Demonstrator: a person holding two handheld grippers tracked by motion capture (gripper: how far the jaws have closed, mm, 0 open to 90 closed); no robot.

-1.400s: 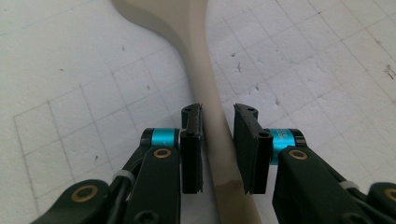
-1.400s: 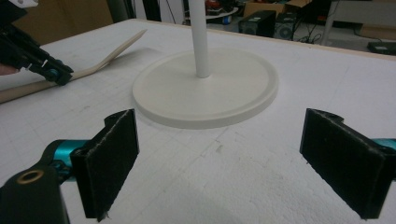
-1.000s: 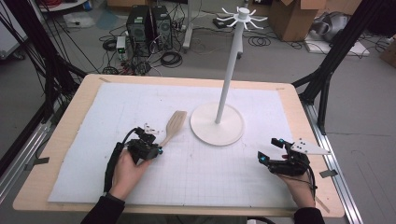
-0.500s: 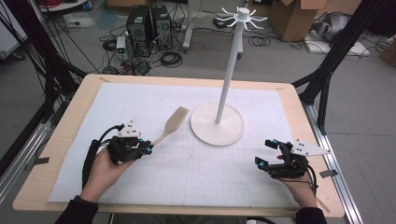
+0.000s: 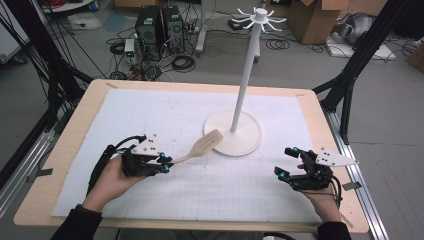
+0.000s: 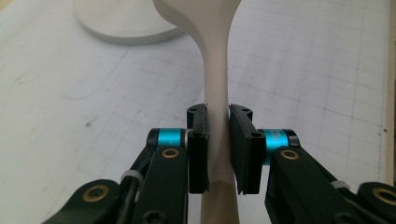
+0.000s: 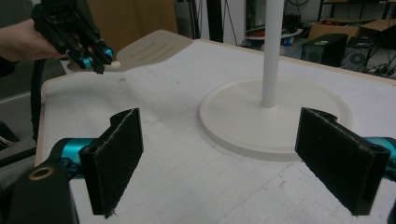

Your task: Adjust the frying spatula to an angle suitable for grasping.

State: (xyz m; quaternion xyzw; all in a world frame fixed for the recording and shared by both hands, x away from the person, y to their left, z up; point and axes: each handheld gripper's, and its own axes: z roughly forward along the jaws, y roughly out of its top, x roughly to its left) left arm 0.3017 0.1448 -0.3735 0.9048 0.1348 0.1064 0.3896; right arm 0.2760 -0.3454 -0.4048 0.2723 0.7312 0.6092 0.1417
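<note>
Left gripper (image 5: 162,167): clenched on spatula (image 5: 202,147) handle (near its end).
Right gripper (image 5: 289,161): jaws spread, empty.
Risk: blade may swing into stand (image 5: 234,131), twisting loose.

Looking along my left gripper (image 6: 218,140), I see both black jaws pressed against the pale handle of a spatula (image 6: 215,70), which runs up between them and widens toward its blade at the top edge, where it is cut off. Beneath it lies a white mat (image 6: 84,93) ruled with a faint grid, and the rim of a round white base (image 6: 123,28) sits at the upper left. A strip of wooden table edge (image 6: 391,93) runs down the far right.
</note>
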